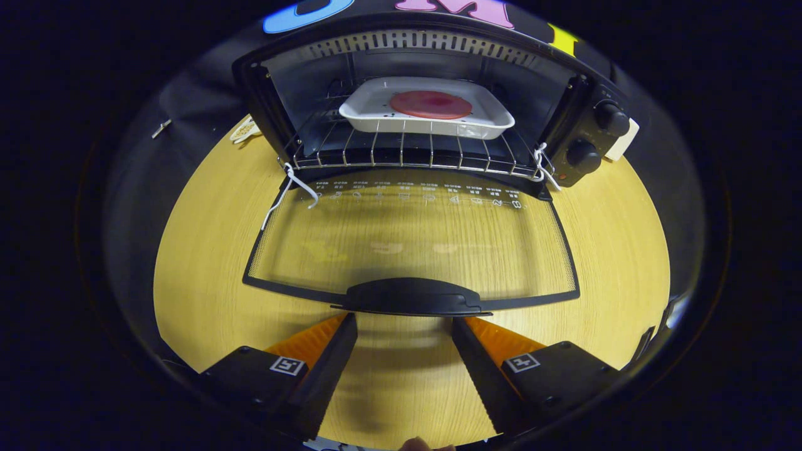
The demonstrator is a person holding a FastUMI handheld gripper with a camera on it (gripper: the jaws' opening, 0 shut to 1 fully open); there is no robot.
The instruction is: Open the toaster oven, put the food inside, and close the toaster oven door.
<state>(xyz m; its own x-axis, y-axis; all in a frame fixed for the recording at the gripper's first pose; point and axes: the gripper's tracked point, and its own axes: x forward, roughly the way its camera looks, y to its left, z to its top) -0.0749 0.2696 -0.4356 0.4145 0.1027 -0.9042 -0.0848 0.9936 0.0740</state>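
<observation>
1. Step in hand: the toaster oven (432,100) stands open on the bench (207,250), its glass door (410,244) folded down flat toward the viewer. The food (430,104), a flat red round, lies in a white dish (376,109) that rests on the wire rack (407,153) inside the cavity. Judged from this, opening and loading are done; closing the door is what remains.

2. Hand-held gripper (404,326): its fingers are spread wide and hold nothing. The tips sit just short of the door handle (407,295), one toward each end of it, and appear slightly apart from it; contact cannot be confirmed.

3. Next move, as a judgement: the gripper needs to get under or onto the handle and swing the door up on its hinge toward the oven front until it seats. A push from below the handle would likely serve as well as a pinch.

4. Possible obstructions:
   - The rack projects forward past the cavity mouth, with the dish toward its rear. If the rack does not slide back as the door rises, the door may not seat.
   - White cords (301,185) are tied at both front corners of the rack; the left one trails down over the door's corner and could be caught in the closing gap.

5. Surroundings: two control knobs (611,118) sit on the oven's right panel, a pale object (623,141) lies just beyond that side, and a small light item (244,131) rests on the bench to the oven's left. None lies in the door's path.
</observation>
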